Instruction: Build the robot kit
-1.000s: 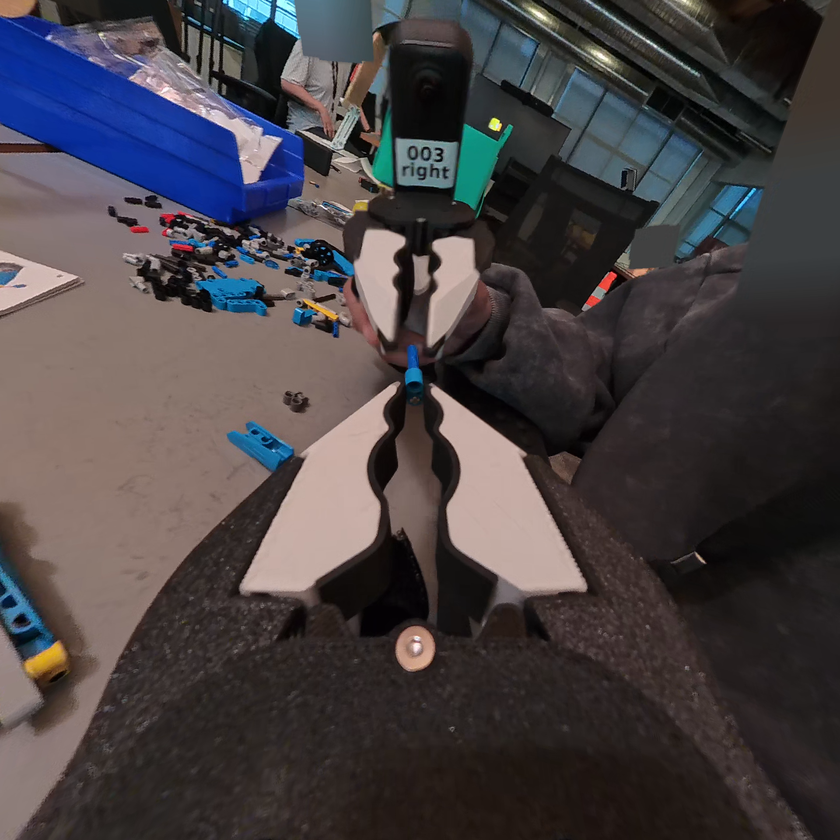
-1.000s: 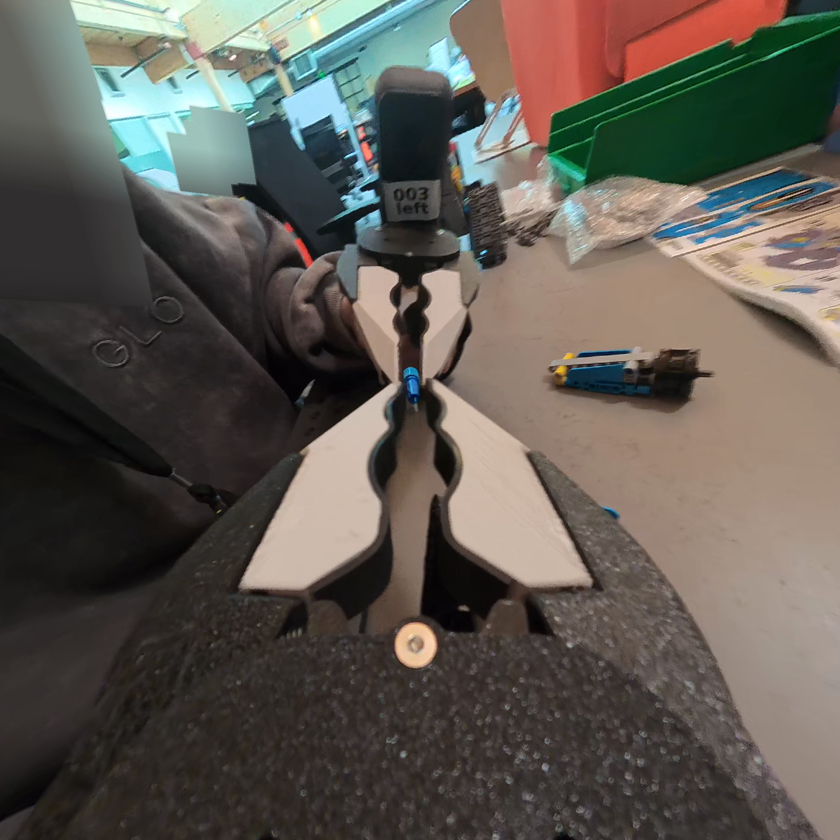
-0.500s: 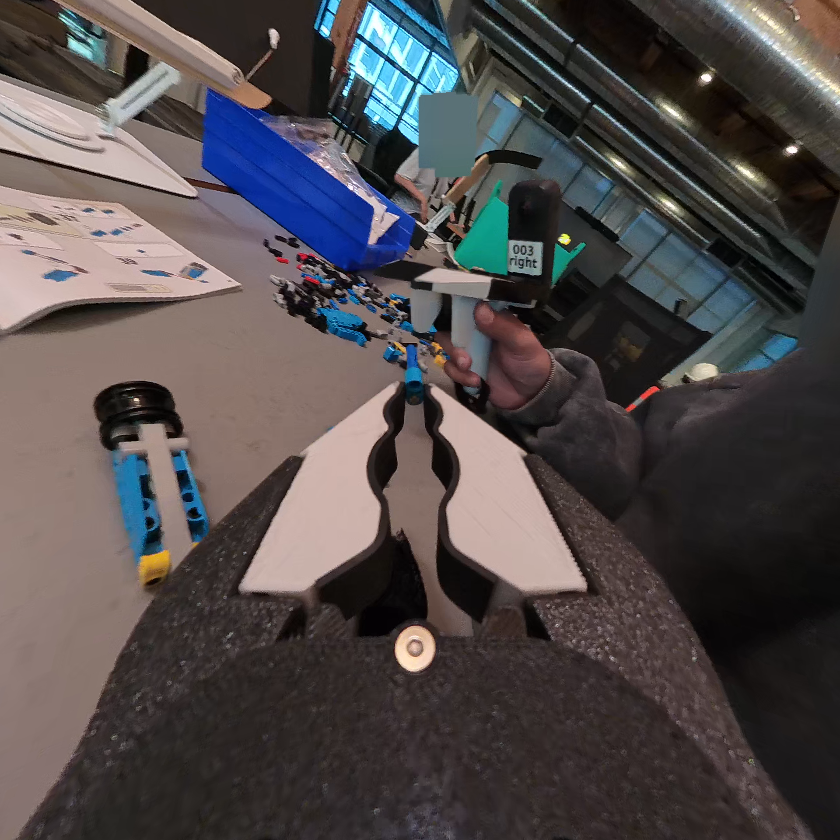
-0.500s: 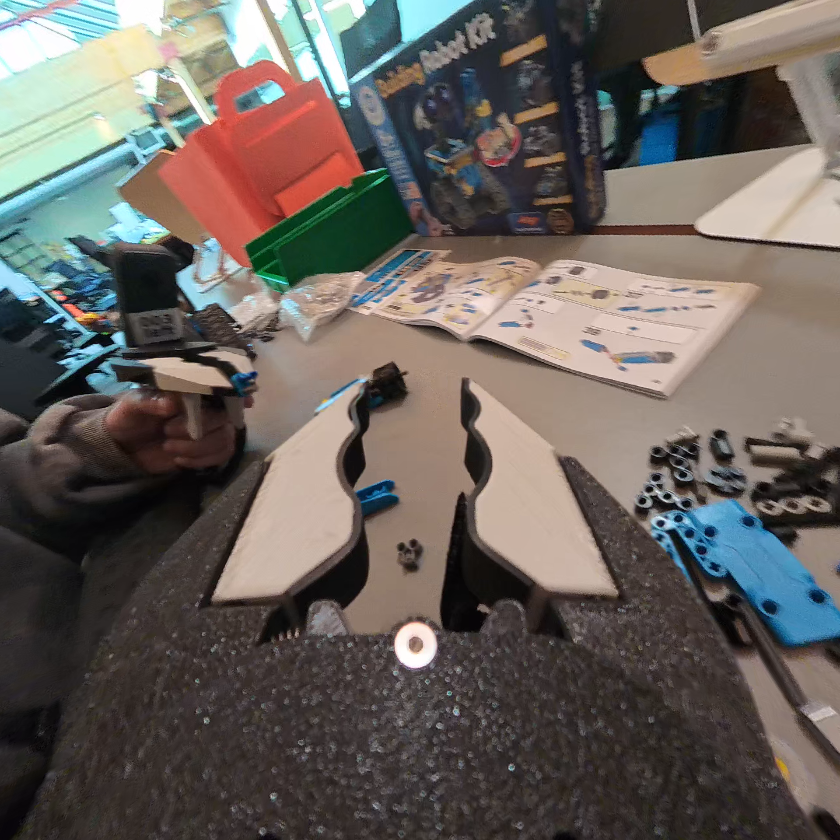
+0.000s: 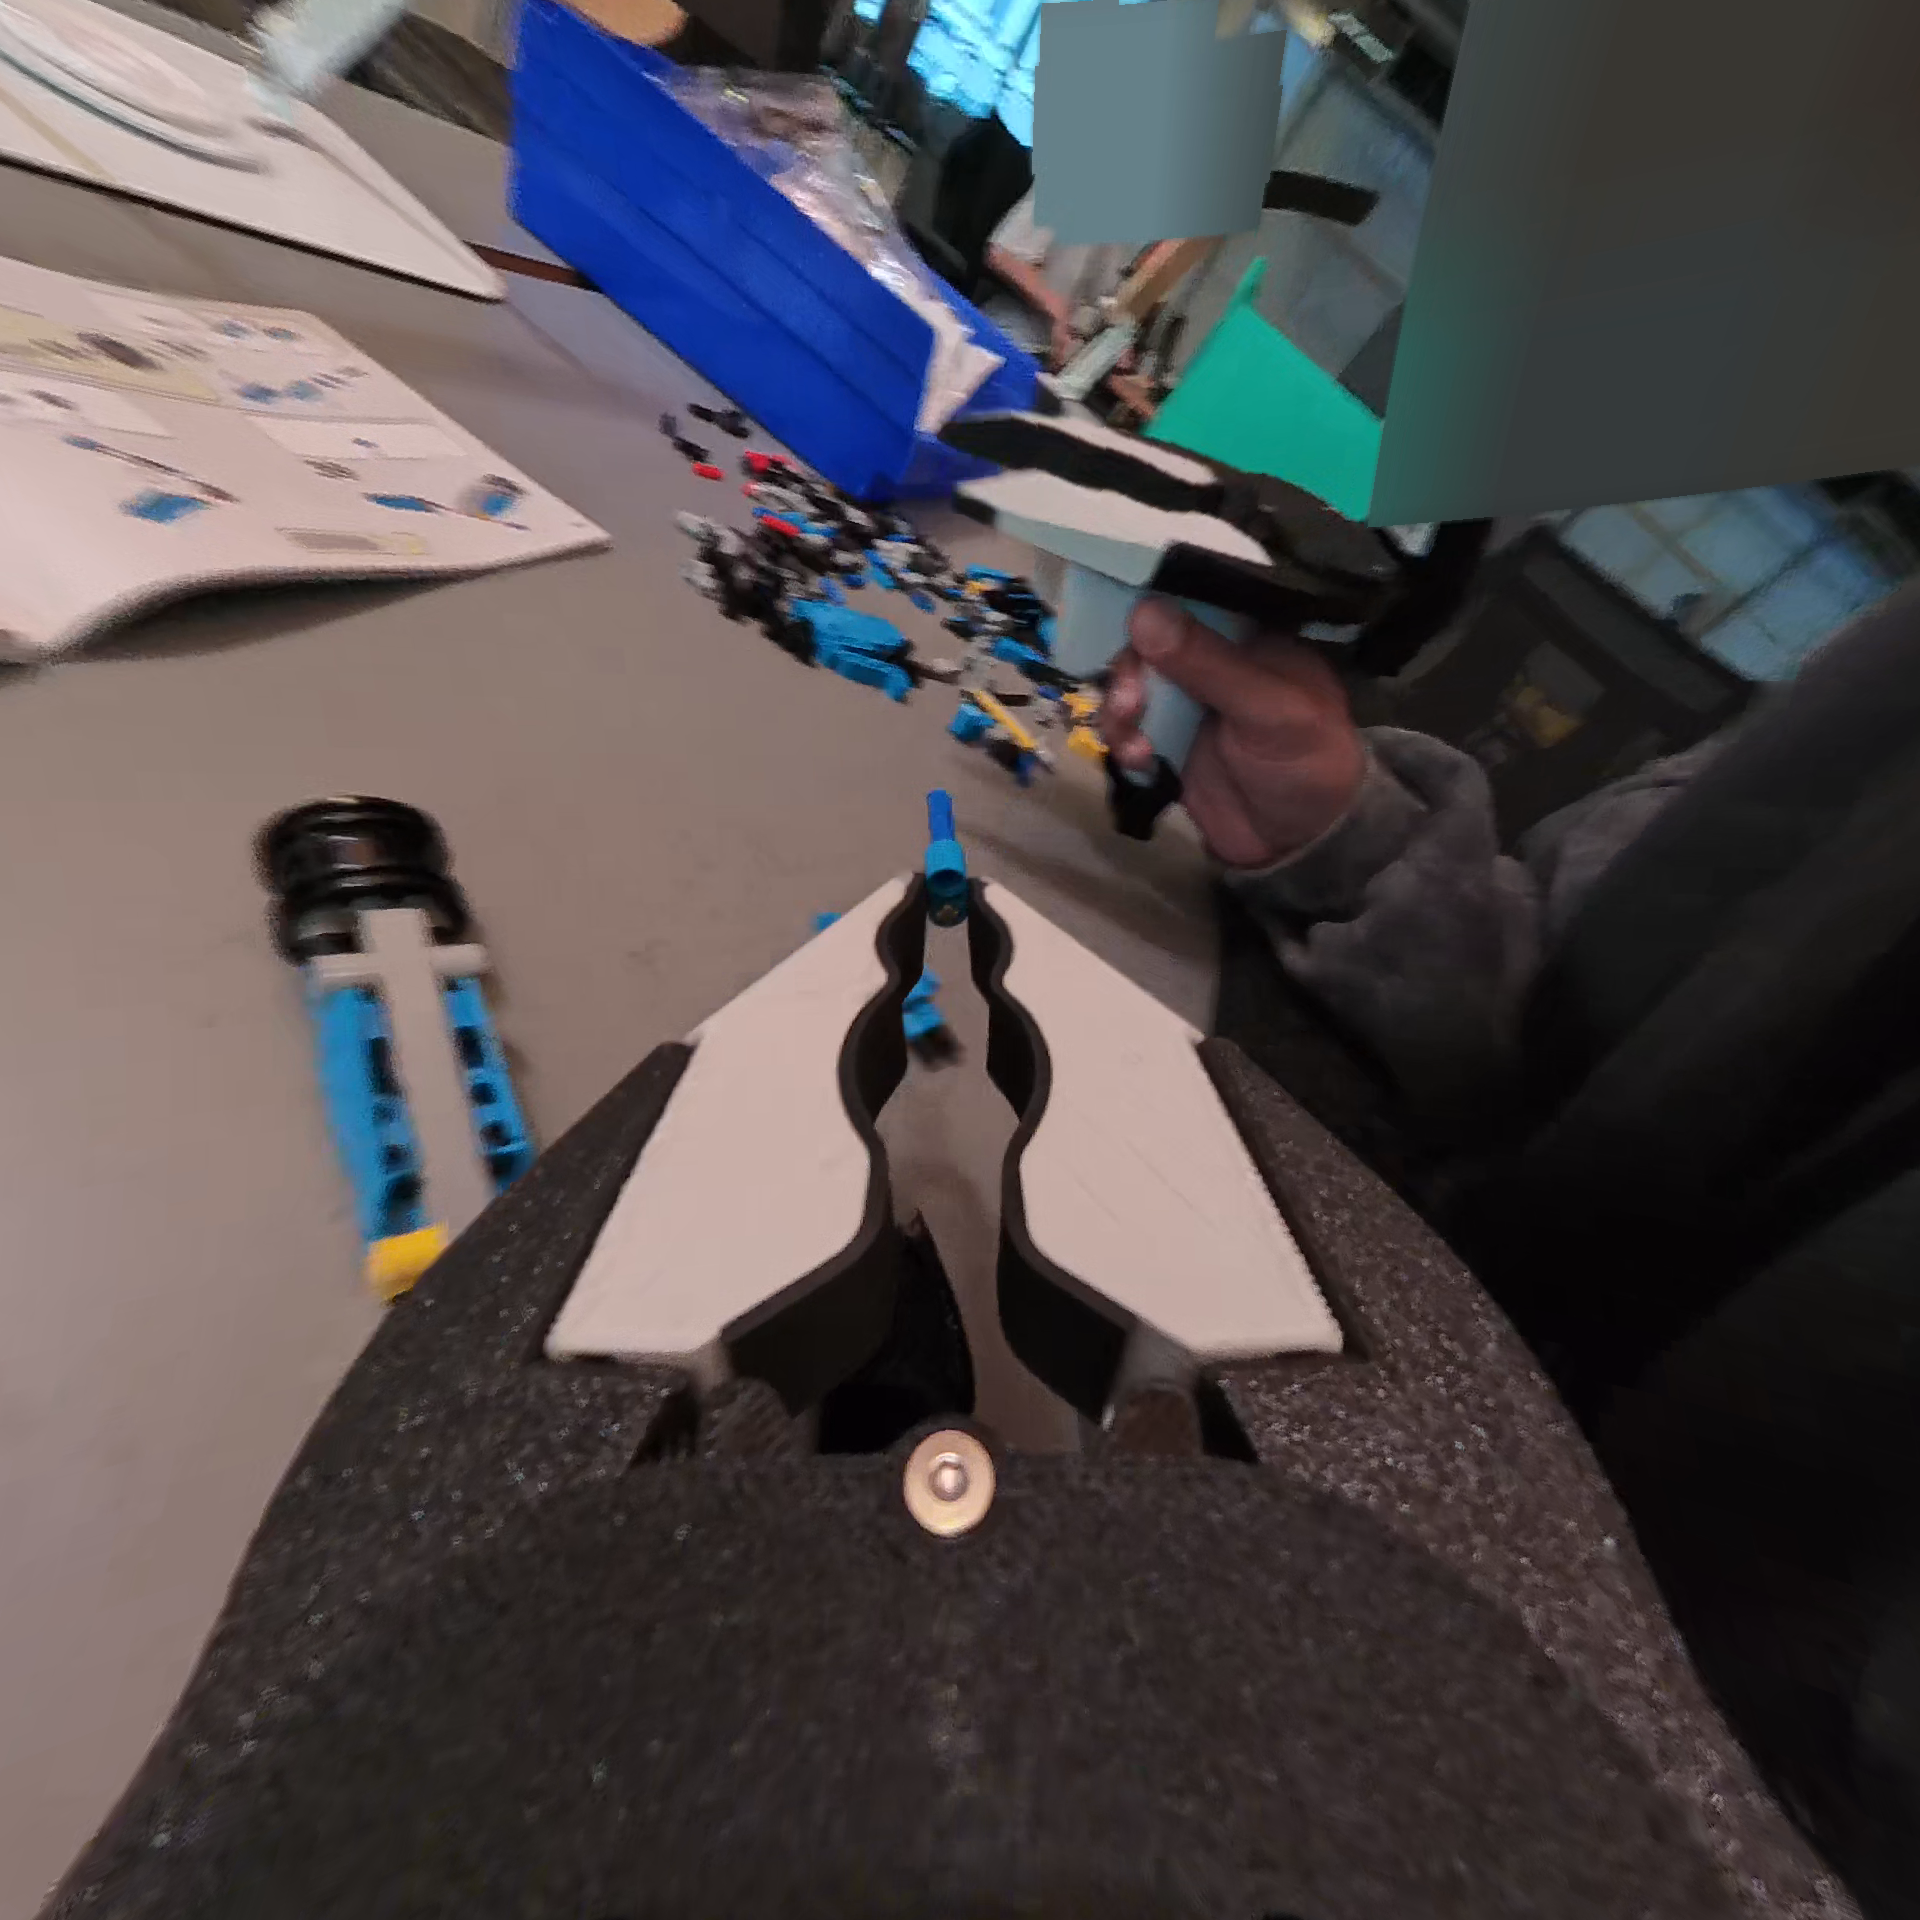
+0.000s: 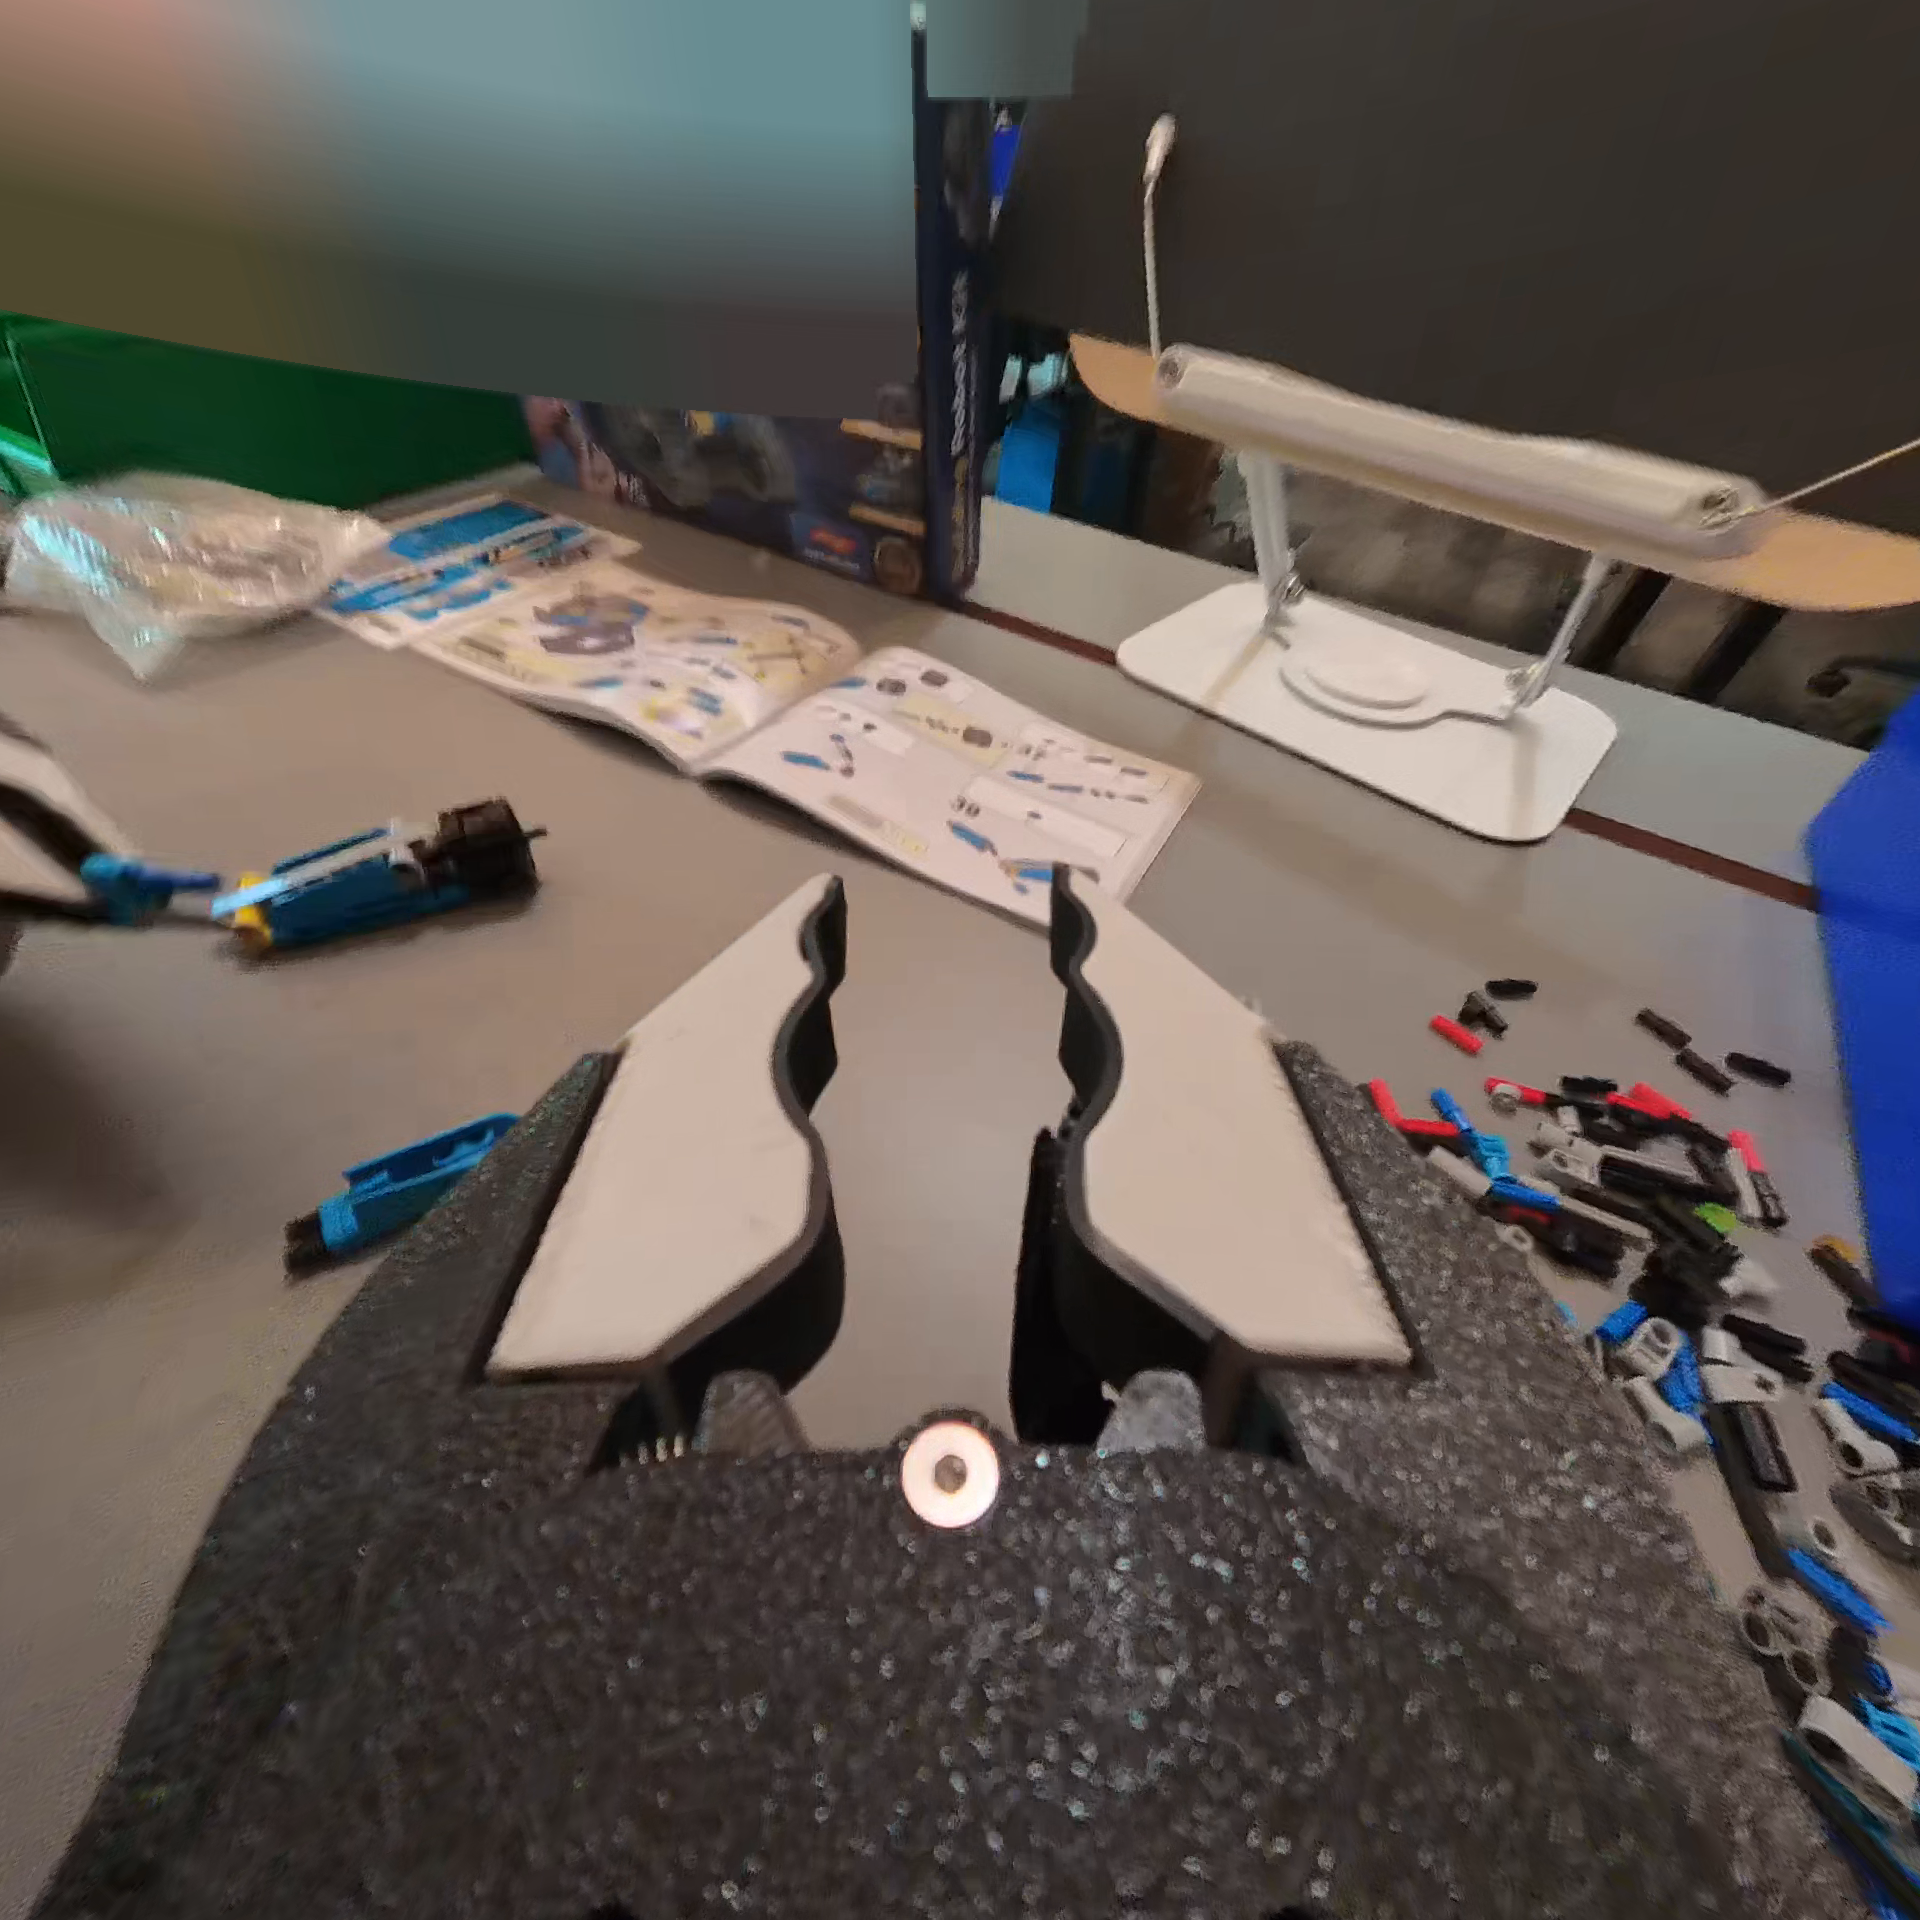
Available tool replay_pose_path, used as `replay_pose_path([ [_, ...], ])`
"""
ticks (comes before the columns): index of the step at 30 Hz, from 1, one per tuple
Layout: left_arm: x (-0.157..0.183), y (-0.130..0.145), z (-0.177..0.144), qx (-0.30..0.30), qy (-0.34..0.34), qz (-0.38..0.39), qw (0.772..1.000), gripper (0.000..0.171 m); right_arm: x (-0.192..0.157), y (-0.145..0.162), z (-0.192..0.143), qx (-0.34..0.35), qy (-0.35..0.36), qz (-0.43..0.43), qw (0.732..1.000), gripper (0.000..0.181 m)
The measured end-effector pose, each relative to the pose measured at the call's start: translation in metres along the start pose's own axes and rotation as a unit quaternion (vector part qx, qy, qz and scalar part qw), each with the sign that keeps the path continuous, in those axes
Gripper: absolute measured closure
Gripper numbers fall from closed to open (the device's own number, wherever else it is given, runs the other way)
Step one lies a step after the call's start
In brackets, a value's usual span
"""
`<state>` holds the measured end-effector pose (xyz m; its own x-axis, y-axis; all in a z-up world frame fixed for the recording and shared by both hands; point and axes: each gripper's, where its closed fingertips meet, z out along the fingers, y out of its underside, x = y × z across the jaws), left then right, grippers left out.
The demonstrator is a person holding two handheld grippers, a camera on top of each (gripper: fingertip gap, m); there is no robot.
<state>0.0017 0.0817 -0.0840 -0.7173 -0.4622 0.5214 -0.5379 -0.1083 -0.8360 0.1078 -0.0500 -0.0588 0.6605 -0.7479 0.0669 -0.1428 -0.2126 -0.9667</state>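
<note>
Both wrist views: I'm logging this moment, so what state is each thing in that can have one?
left tool: shut on the blue pin
right tool: open, empty, above the table
instruction booklet: open, flat
blue-and-black assembly: lying on its side
loose parts: scattered beside the blue bin
plastic bag: crumpled
kit box: upright

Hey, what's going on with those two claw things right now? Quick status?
Left gripper shut on small blue pin, held above the grey table. Right gripper open, empty, over bare table near the open booklet. Nothing between them.
</note>
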Motion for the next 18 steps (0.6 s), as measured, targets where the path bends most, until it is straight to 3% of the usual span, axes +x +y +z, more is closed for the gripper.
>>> replay_pose_path([
  [4, -0.019, -0.008, -0.010, 0.011, -0.079, 0.056, 0.995, 0.165, -0.021, 0.019, 0.012, -0.049, -0.055, 0.009, 0.997, 0.142],
  [18, -0.037, -0.007, -0.015, 0.019, -0.083, -0.017, 0.996, 0.165, -0.040, 0.047, 0.025, -0.118, -0.116, 0.031, 0.986, 0.150],
])
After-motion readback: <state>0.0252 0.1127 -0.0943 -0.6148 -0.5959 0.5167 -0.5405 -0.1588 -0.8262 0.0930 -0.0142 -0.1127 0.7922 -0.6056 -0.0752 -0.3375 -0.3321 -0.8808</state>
